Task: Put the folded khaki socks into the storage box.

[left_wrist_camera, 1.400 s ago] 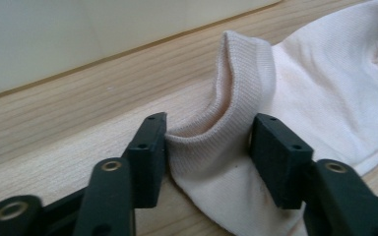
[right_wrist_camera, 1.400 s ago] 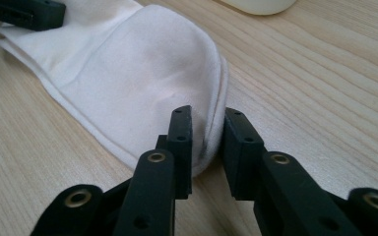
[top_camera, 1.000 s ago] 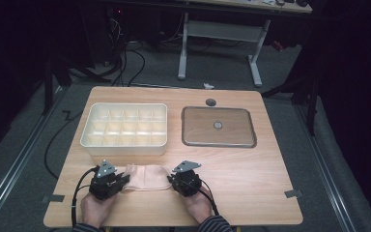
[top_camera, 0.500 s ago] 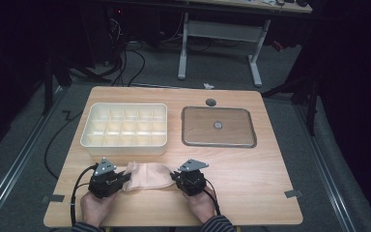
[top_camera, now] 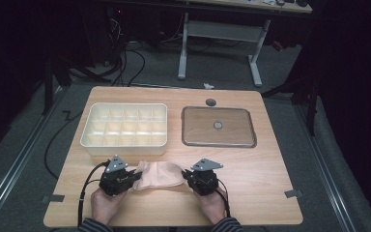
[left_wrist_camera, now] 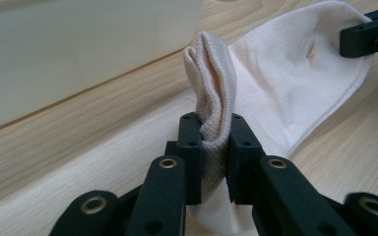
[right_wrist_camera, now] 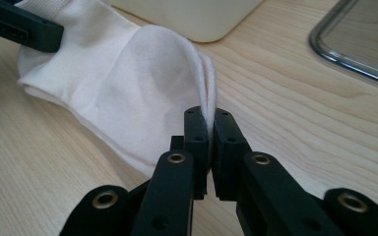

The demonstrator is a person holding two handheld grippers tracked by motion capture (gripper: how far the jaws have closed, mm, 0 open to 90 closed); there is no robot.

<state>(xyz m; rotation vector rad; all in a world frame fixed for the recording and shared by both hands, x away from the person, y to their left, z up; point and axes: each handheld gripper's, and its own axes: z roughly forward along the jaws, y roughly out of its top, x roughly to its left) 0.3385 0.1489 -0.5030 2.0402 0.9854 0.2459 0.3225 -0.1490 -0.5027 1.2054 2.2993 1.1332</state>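
Sock (top_camera: 158, 175) stretched between both grippers, near the table's front edge, just in front of the tray (top_camera: 124, 128). Left gripper (left_wrist_camera: 210, 147) pinches the ribbed cuff, bunched upright between its jaws. Right gripper (right_wrist_camera: 210, 142) is clamped thin on the other end. Versus a second ago both hands sit slightly nearer the person and the sock looks lifted, more humped

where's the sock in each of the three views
High view: the sock lies near the table's front edge, stretched between the two hand-held grippers.
Left gripper view: centre to upper right, its ribbed end pinched in the near jaws.
Right gripper view: upper left to centre, an edge pinched in the near jaws.
Shared landmark: the cream compartment tray just beyond the sock.
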